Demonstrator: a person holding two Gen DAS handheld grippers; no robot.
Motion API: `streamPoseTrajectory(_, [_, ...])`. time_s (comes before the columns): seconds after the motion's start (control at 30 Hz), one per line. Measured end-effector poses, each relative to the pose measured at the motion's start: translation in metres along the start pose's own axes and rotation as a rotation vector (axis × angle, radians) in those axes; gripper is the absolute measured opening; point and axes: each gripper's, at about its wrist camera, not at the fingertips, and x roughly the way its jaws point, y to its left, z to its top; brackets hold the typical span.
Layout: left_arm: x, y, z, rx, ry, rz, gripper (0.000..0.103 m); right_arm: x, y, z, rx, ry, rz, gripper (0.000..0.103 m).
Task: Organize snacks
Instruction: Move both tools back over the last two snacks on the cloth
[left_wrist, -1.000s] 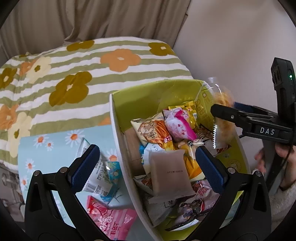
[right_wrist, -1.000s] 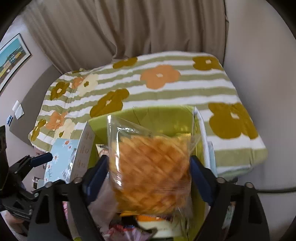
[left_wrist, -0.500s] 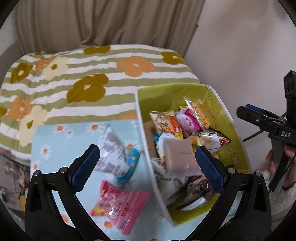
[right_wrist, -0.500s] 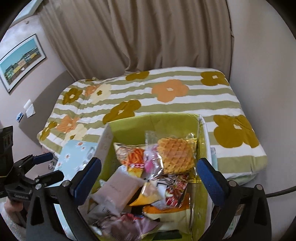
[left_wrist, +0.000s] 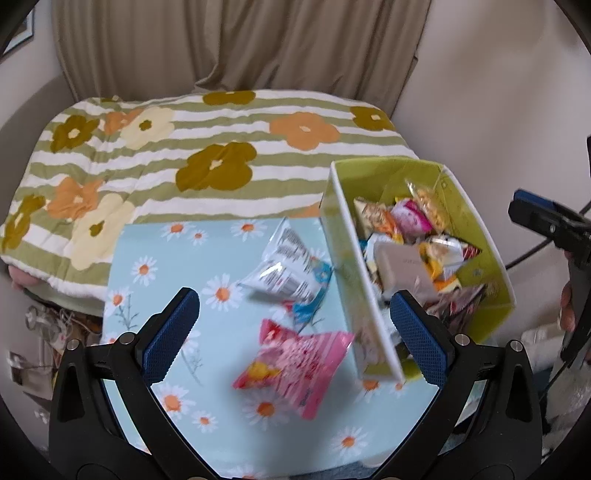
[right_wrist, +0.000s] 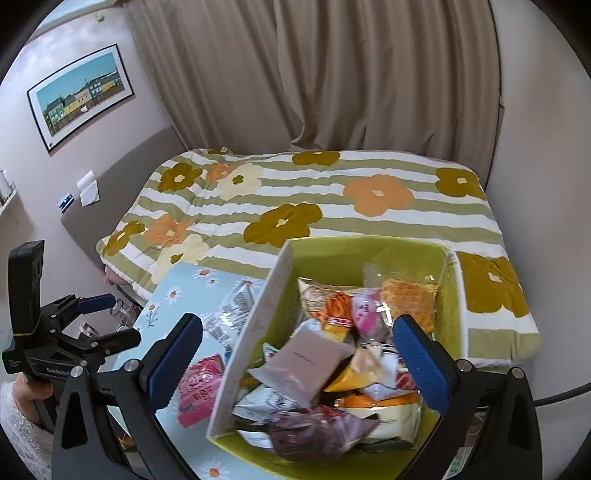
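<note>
The left gripper (left_wrist: 291, 325) hangs above the daisy-print cloth (left_wrist: 155, 258), its blue-padded jaws spread wide with nothing between them. Below it on the cloth lie two loose snacks: a pink snack packet (left_wrist: 291, 363) nearest the jaws and a white and blue snack bag (left_wrist: 286, 271) just beyond it, close to the side wall of the box.

The green snack box (right_wrist: 369, 254) stands at the edge of the cloth, against the flower-striped bedspread (right_wrist: 295, 192). The right gripper (right_wrist: 297, 358) is above the box, jaws fully apart and empty. Inside the box the packets are heaped together: a clear bag of orange waffle snacks (right_wrist: 408, 301) leans in the far right corner, a pink and white packet (right_wrist: 367, 312) sits just beside it, an orange-printed packet (right_wrist: 325, 301) lies to the left of that, and a flat mauve packet (right_wrist: 303, 363) rests on top of the pile in the middle. A dark purple bag (right_wrist: 314, 432) lies at the near end.

A beige curtain (right_wrist: 314, 74) hangs behind the bed, and a framed picture of coloured houses (right_wrist: 79, 94) is on the wall to the left. A fuzzy white sleeve (right_wrist: 22, 435) shows at the hand that carries the left gripper.
</note>
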Motion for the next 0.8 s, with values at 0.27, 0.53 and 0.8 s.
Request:
streamPoseTrajectory(0.27, [-0.002, 0.042, -0.011, 0.059, 0.043, -0.042, 0.103, 0.011, 0.063, -0.015, 0.037, -0.007, -0.005, 0.103])
streamPoseTrajectory(0.53, [0.006, 0.095, -0.012, 0.101, 0.076, -0.085, 0.103, 0.039, 0.126, -0.059, 0.178, 0.029, -0.01, 0.103])
streamPoseTrajectory(0.8, [0.034, 0.131, -0.016, 0.111, 0.128, -0.124, 0.102, 0.081, 0.165, -0.119, 0.289, 0.113, -0.086, 0.103])
